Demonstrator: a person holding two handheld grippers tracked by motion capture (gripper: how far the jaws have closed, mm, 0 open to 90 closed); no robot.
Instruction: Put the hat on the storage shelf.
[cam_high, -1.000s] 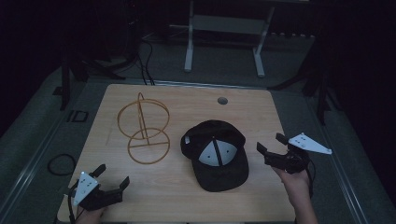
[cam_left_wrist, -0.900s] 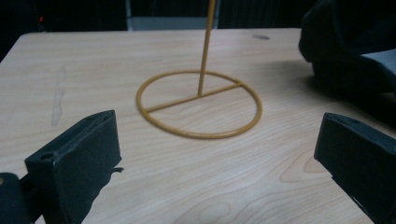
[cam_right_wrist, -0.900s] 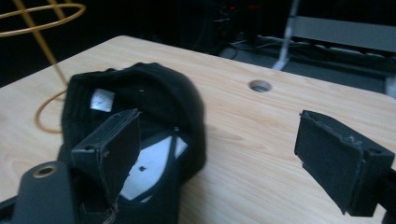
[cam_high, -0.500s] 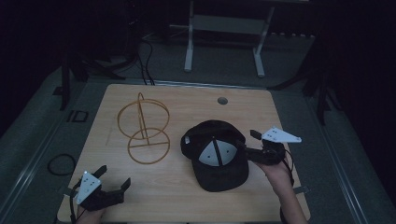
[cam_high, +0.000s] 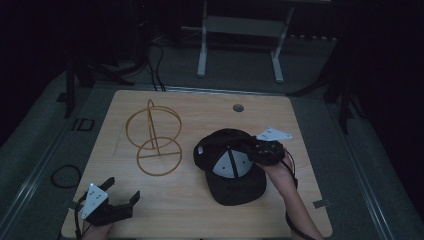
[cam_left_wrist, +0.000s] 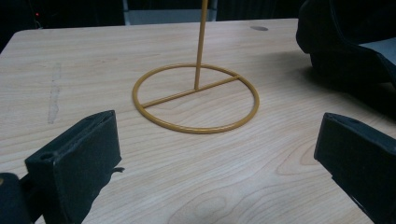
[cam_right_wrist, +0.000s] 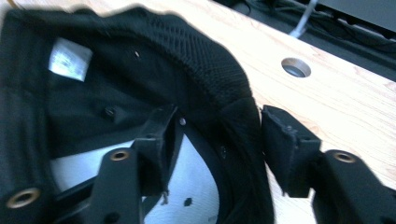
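A black cap (cam_high: 227, 165) lies upside down at the table's middle right, its white inner panels showing. My right gripper (cam_high: 252, 150) is at the cap's right rim. In the right gripper view its jaws have just been closing and the right gripper (cam_right_wrist: 219, 133) straddles the cap (cam_right_wrist: 116, 84): one jaw inside the crown, one outside, with the mesh wall between them and a little slack still showing. My left gripper (cam_high: 122, 189) rests open at the front left corner. In its own view the left gripper (cam_left_wrist: 215, 154) faces the gold wire stand (cam_left_wrist: 196, 98), holding nothing.
The gold wire stand (cam_high: 152, 142) stands upright left of the cap on the wooden table (cam_high: 200, 107). A round cable hole (cam_high: 238, 107) sits near the far edge. A white frame and cables stand on the floor beyond the table.
My right gripper has moved left from beside the table's right edge onto the cap's rim, and its jaws have narrowed around it. The left gripper has stayed put.
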